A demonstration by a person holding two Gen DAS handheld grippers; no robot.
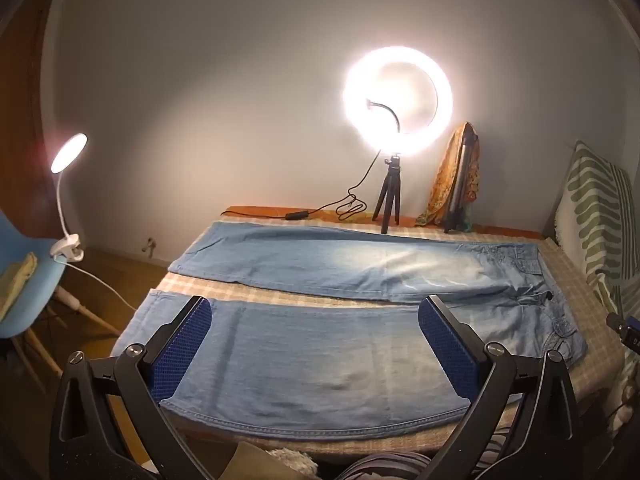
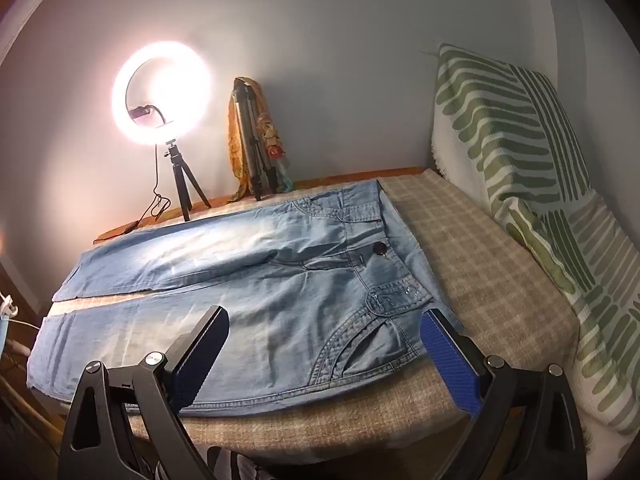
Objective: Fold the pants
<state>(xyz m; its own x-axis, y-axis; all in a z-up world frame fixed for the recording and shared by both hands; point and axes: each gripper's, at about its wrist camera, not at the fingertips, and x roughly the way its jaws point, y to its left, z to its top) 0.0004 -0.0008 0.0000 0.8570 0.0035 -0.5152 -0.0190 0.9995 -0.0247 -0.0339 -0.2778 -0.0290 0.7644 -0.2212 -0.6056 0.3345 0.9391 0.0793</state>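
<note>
Light blue denim pants (image 1: 328, 344) lie flat and spread out on a checked beige bed cover (image 1: 576, 280), legs to the left, waist to the right. My left gripper (image 1: 316, 312) hovers open over the near leg, its blue pads (image 1: 184, 344) wide apart and holding nothing. In the right wrist view the pants (image 2: 256, 280) show their waistband, dark button and front pocket. My right gripper (image 2: 324, 320) stands open above the near hip and pocket, one blue pad (image 2: 448, 356) past the waist corner. Nothing is held.
A lit ring light on a small tripod (image 1: 396, 100) and a folded tripod draped with orange cloth (image 1: 456, 180) stand at the bed's far edge by the wall. A green-striped pillow (image 2: 528, 168) leans at the right. A blue chair (image 1: 24, 280) with a clip lamp (image 1: 68, 156) stands left.
</note>
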